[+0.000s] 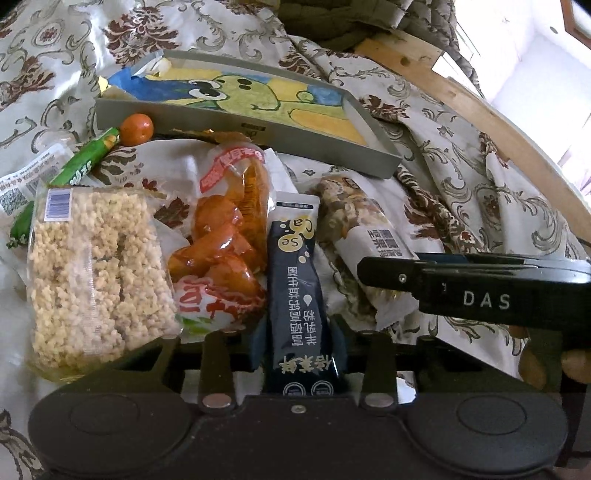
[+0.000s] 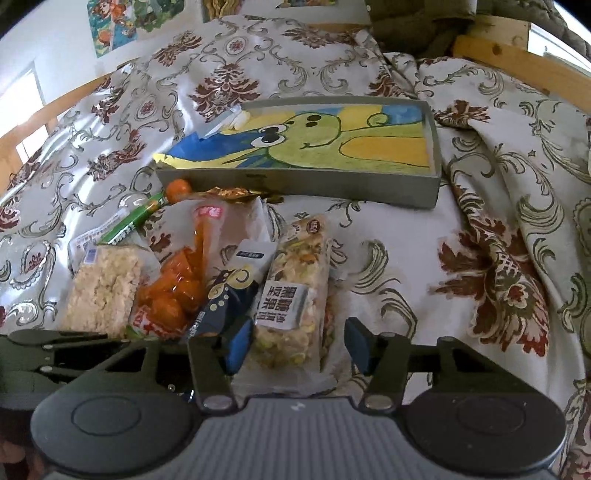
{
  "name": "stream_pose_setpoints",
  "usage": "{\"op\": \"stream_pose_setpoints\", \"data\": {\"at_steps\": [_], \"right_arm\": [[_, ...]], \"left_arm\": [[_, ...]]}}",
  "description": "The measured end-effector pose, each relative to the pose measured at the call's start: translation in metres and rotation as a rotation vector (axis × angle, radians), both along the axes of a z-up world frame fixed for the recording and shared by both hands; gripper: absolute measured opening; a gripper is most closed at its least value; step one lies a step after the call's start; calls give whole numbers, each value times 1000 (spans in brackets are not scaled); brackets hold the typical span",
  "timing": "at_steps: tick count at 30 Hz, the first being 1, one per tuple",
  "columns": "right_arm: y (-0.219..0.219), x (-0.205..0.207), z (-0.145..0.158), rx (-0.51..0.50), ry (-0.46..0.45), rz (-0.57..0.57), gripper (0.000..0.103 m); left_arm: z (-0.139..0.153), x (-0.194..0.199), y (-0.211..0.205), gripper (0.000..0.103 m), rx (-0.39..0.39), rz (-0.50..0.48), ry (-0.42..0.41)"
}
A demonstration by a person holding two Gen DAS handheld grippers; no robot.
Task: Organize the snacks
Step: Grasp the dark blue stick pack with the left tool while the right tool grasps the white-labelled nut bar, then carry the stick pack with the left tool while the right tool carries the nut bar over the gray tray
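Down on the patterned bedspread (image 2: 258, 66), a row of snacks lies just near of a shallow grey tray (image 2: 434, 177) whose floor bears a drawing of a green cartoon creature. From left to right the row runs: a clear pack of puffed rice cake (image 1: 96, 273), an orange pack of glazed pieces (image 1: 221, 243), a dark sachet (image 1: 297, 295) with yellow dots and white lettering, and a clear nut bar (image 2: 295, 295) with a white label. At the far left of the row lie a green stick pack (image 1: 83, 164) and a small orange ball (image 1: 136, 129), which sits just beside the tray's near left corner. The left gripper (image 1: 299, 343) has its blue pads against both sides of the dark sachet's near end, clamped on it while the sachet lies on the cloth. The right gripper (image 2: 295, 343) straddles the near end of the nut bar; its left pad is at the wrapper's edge, but a strip of cloth shows between the bar and the right pad, so its tongs stand apart and grip nothing. Inside the tray at its far left corner rests a small pale packet (image 2: 236, 120), too small to identify. Beyond the bedspread a wooden bed frame (image 2: 517, 62) curves across, and coloured pictures (image 2: 118, 22) hang on the white wall.
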State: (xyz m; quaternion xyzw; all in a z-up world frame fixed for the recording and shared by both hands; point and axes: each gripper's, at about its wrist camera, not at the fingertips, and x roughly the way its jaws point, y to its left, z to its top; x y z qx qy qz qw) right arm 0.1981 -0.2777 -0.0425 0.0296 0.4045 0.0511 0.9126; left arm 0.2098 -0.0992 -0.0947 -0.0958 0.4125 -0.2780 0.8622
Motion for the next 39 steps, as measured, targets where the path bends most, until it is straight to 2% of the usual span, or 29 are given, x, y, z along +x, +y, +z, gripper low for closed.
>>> {"op": "stream_pose_setpoints", "data": {"at_steps": [7, 9, 13, 17, 22, 28, 32, 39], "right_arm": [[1, 9, -12, 13, 45, -12, 55], [0, 9, -10, 6, 40, -28, 43], [-5, 7, -6, 28, 40, -41, 41], [-2, 2, -2, -9, 21, -36, 40], [2, -11, 9, -47, -35, -36, 40], [3, -25, 29, -89, -168, -60, 40], [3, -24, 36, -103, -222, -78, 40], [-4, -9, 36, -83, -242, -105, 41]], "left_arm": [[-3, 7, 1, 41, -17, -12, 22], [-3, 7, 1, 39, -11, -20, 21], [-1, 7, 1, 32, -8, -29, 26], [6, 3, 2, 27, -38, -27, 35], [25, -13, 1, 26, -63, -46, -32], [47, -26, 6, 26, -45, -4, -165], [59, -17, 16, 27, -99, 55, -198], [78, 15, 13, 27, -77, 82, -267]]}}
